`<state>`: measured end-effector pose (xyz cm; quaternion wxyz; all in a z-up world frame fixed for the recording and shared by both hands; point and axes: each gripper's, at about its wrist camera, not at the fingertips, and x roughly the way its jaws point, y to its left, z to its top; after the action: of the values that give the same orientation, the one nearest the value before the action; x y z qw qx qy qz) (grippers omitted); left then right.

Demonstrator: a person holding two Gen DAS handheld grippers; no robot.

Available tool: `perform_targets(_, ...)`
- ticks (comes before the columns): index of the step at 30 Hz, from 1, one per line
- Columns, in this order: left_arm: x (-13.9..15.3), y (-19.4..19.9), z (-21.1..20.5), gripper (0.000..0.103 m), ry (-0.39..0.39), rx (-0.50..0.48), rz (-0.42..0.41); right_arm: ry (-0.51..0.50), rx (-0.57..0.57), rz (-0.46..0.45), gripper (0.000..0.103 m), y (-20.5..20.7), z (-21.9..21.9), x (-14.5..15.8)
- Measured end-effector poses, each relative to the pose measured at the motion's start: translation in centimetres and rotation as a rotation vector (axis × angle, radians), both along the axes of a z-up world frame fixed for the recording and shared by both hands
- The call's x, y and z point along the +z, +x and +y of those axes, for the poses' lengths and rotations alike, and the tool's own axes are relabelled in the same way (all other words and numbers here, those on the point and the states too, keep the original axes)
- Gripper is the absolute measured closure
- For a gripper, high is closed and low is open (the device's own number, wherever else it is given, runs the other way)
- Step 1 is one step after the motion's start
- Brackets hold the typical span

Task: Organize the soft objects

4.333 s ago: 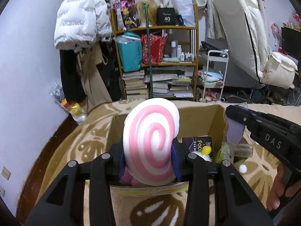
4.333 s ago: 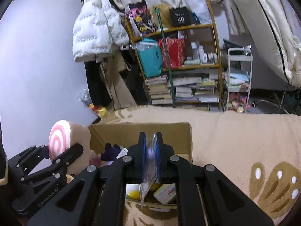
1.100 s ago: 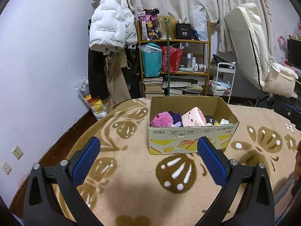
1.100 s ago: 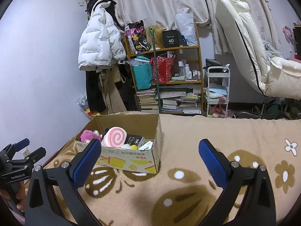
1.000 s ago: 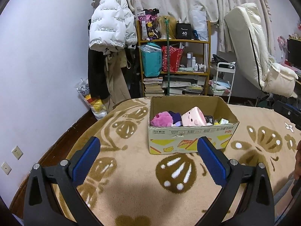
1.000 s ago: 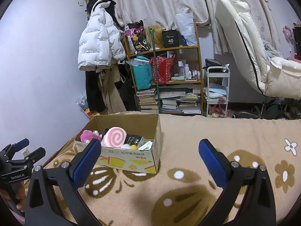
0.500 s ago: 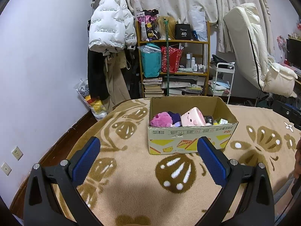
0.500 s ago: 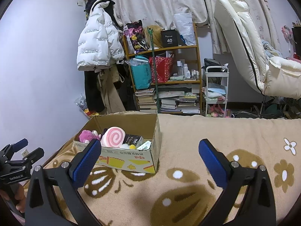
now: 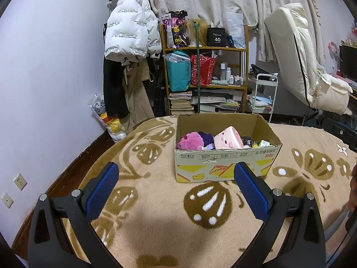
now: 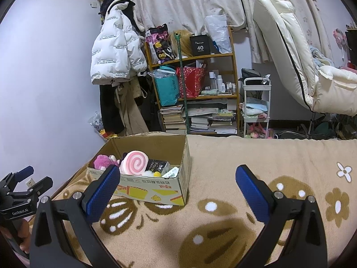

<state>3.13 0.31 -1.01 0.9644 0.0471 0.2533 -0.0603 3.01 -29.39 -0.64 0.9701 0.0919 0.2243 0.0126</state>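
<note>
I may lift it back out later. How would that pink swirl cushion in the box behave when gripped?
The pink swirl cushion looks plush, so it probably squashes between pads and weighs little. Propped on edge in the cardboard box, it may flop over if nudged.

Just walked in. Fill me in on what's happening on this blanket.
A person holds a two-finger gripper in each hand, tidying soft things into the cardboard box on the patterned blanket. The left gripper and right gripper are both open, empty and back from the box. Inside it sit the pink spiral plush, a fuzzy magenta toy, something purple and a few small packets. No loose soft items show on the blanket.
</note>
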Motion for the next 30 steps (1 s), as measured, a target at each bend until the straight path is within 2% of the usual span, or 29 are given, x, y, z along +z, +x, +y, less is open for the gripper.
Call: perform_targets(30, -0.04, -0.13, 0.04, 0.001, 0.004, -0.005, -0.003, 0.000, -0.002, 0.000, 0.000, 0.01, -0.03, 0.00)
